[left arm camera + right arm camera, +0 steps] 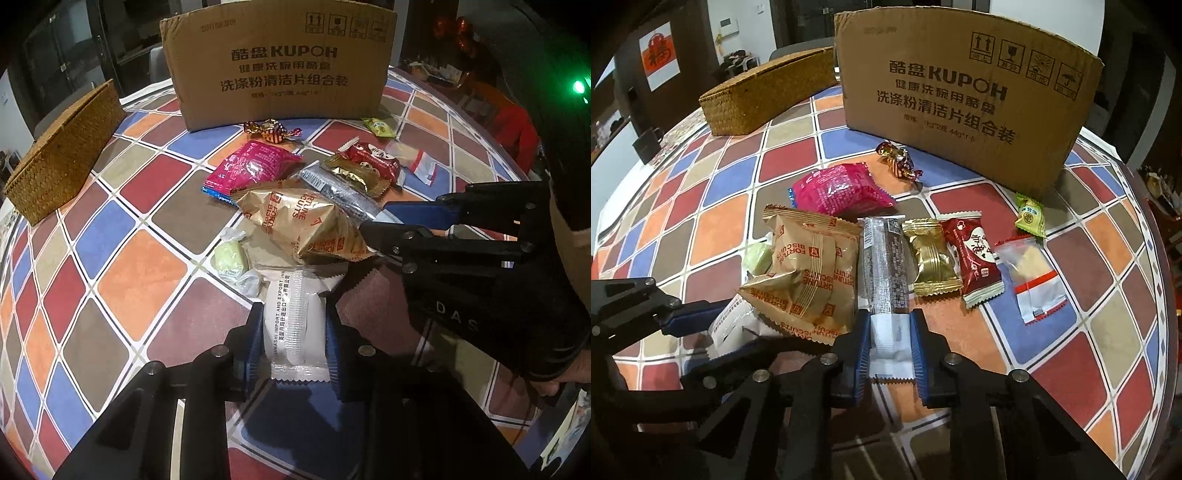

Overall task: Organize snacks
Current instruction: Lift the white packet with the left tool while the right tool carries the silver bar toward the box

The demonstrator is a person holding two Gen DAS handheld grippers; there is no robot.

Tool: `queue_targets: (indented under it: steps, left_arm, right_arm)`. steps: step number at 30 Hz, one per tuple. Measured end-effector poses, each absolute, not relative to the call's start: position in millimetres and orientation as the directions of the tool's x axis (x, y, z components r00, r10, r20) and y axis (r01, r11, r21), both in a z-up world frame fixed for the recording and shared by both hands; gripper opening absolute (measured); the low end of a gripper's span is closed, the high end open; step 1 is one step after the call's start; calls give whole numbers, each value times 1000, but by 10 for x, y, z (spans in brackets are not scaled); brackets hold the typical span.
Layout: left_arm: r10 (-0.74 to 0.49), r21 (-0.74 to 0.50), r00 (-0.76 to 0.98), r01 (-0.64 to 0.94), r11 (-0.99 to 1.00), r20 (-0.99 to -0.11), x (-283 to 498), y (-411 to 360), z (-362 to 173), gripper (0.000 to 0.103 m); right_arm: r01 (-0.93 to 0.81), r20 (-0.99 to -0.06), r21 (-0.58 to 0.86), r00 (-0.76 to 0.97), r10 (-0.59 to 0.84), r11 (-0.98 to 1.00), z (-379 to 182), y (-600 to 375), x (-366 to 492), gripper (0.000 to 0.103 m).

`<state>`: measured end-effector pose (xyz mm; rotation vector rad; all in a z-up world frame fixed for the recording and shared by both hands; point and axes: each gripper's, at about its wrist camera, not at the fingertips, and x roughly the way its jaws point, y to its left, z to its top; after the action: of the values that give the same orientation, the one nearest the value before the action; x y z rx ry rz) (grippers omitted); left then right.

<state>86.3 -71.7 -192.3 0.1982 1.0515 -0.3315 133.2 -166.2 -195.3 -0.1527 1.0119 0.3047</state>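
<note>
Your left claw [295, 343] pinches the white snack packet [295, 321] by its near end; your right claw [889, 334] is clamped on the near end of the long silver-and-dark bar [884, 266]; both packets lie on the checkered desk [1071, 350]; just beyond sit the gold biscuit bags [809, 266], then the pink packet [838, 190]; farthest stand the cardboard box [960, 96] and the woven basket [768, 96].
</note>
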Motion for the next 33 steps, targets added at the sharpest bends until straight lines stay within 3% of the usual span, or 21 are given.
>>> queue_targets:
  steps: [33]
  left_arm:
    - [-186, 20, 571, 335, 942, -800, 644, -502, -1183, 30]
  right_arm:
    - [-144, -744, 15, 659, 107, 989, -1101, -1724, 793, 20]
